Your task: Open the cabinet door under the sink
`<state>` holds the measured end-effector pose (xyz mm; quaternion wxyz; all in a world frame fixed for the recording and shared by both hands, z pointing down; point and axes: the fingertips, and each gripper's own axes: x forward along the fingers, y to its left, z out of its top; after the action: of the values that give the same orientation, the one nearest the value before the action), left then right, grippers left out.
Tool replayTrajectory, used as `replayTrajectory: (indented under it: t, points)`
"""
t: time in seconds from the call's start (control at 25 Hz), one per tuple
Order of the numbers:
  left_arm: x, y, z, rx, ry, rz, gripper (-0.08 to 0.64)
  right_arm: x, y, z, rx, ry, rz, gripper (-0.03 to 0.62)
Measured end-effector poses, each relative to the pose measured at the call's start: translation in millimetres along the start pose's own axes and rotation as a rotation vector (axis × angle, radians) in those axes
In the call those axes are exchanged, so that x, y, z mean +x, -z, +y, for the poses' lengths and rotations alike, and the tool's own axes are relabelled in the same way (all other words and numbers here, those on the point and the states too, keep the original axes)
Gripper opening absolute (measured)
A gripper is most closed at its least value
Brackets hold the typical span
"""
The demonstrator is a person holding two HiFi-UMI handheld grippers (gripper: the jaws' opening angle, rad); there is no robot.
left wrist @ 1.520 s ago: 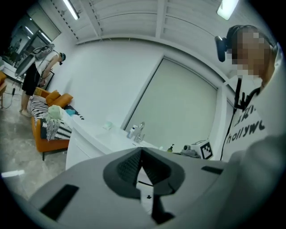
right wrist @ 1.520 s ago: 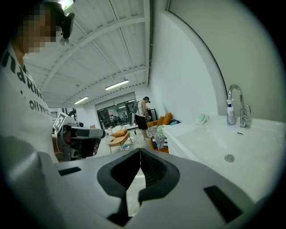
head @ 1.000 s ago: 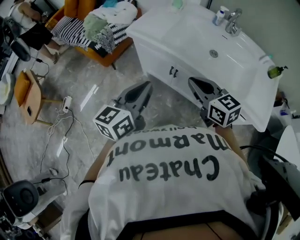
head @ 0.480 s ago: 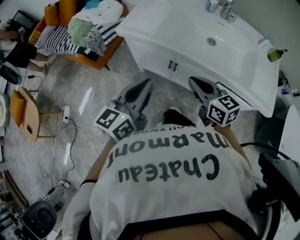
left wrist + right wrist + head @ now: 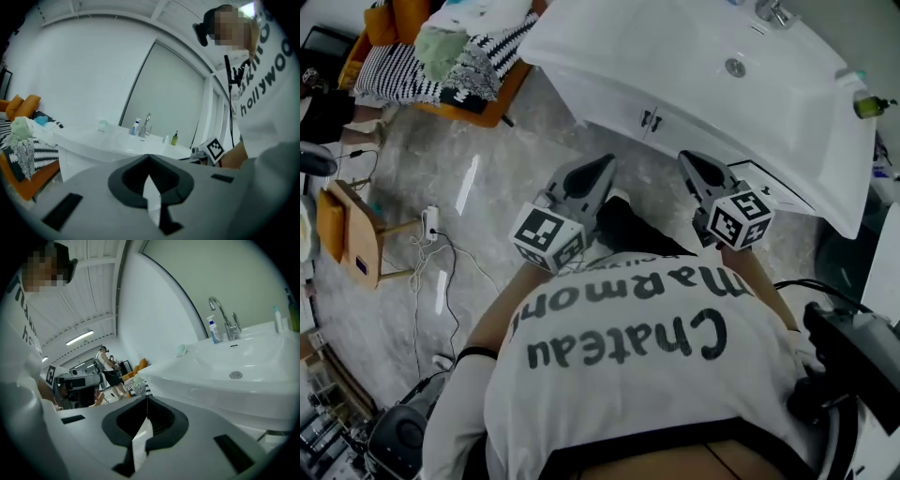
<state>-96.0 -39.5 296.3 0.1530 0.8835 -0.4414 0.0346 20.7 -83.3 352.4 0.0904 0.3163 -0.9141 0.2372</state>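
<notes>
The white cabinet [image 5: 605, 97] under the sink [image 5: 787, 94] is closed, with two small dark handles [image 5: 651, 120] side by side where its doors meet. Both grippers hang in front of it, above the floor and apart from it. My left gripper [image 5: 602, 167] points toward the cabinet front, shut with nothing in it. My right gripper [image 5: 688, 159] is below the sink's front edge, also shut and empty. In the left gripper view the closed tips [image 5: 149, 156] face the sink [image 5: 112, 140]. In the right gripper view the closed tips [image 5: 146, 397] sit just below the basin [image 5: 243, 366].
An orange chair [image 5: 478, 108] piled with clothes stands left of the cabinet. A small wooden stool [image 5: 349, 234] and cables [image 5: 431, 248] lie on the marble floor at left. A faucet [image 5: 224, 317] and bottles stand on the sink top. Black equipment [image 5: 853, 366] is at right.
The person has stepped closer, so the sink and cabinet sit nearer to both grippers. The left gripper has shifted slightly right and forward. Both grippers stay shut.
</notes>
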Motion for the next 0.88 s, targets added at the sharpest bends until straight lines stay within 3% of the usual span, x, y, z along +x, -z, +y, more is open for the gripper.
replayTrajectory:
  t: [0.12, 0.24, 0.36, 0.44, 0.6, 0.88]
  points:
    - [23.6, 22.2, 14.0, 0.033, 0.064, 0.095, 0.009, 26.0, 14.8, -16.3, 0.05, 0.02, 0.029, 0.012]
    - [47.0, 43.0, 34.3, 0.007, 0.115, 0.174, 0.009, 49.9, 31.4, -32.7, 0.099, 0.052, 0.046, 0.012]
    - [70.8, 75.2, 60.6, -0.018, 0.13, 0.269, 0.009, 70.7, 52.4, -51.6, 0.109, 0.076, 0.065, 0.012]
    - [86.1, 99.3, 75.5, 0.019, 0.154, 0.323, 0.009, 84.8, 68.0, -65.8, 0.101, 0.092, 0.07, 0.012]
    - [111.2, 147.4, 95.2, 0.088, 0.182, 0.359, 0.009, 111.1, 97.3, -94.8, 0.079, 0.14, 0.055, 0.012]
    - [170.1, 212.6, 124.6, 0.021, 0.172, 0.341, 0.011, 145.7, 140.3, -141.5, 0.075, 0.193, 0.031, 0.025]
